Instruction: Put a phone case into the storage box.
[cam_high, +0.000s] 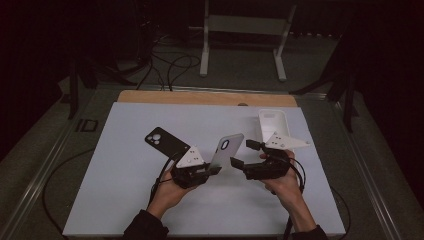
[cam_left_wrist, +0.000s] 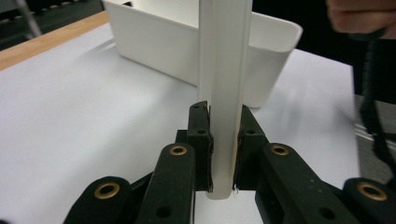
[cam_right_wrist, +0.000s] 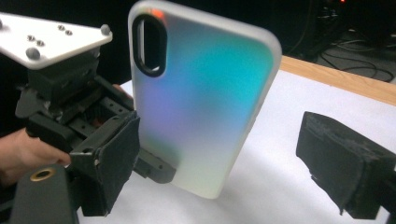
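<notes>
A: Far left on the white board (cam_high: 125, 170): black phone case (cam_high: 166, 141), lying flat, camera cutout up, untouched.

B: Just right of it, left hand (cam_high: 167, 192) wrapped under the left gripper (cam_high: 214, 171). Jaws clamped on the bottom edge of the iridescent phone case (cam_high: 226, 150). Held upright, lifted off the board, leaning slightly away.

A: Confirmed from the left gripper view: thin white edge of the case (cam_left_wrist: 225, 93) pinched between both pads (cam_left_wrist: 201, 144), closed tight on it.

B: From the right gripper view, frosted back shimmering teal and violet (cam_right_wrist: 201, 107), oval camera opening at the top corner.

A: Handling?

B: Probably light, a thin shell, likely flexible, smooth and rather slippery. Not fragile, by the look. Best taken across a long side edge or the free top end, well clear of the cutout.

A: Further right, the right gripper (cam_high: 240, 154), cradled in the right hand (cam_high: 282, 182), wrist roughly level, pointing leftward at the case.

B: Jaws spread wide, nothing between them. Foam-faced pads (cam_right_wrist: 343, 161) flanking the case in the right gripper view, not touching it. Whether already far enough forward to close on it, impossible to tell.

A: Far right, beyond the hand: white tray (cam_high: 272, 122), open top, resting on the board.

B: Same tray (cam_left_wrist: 177, 51) behind the held case in the left gripper view. Contents hidden.
</notes>
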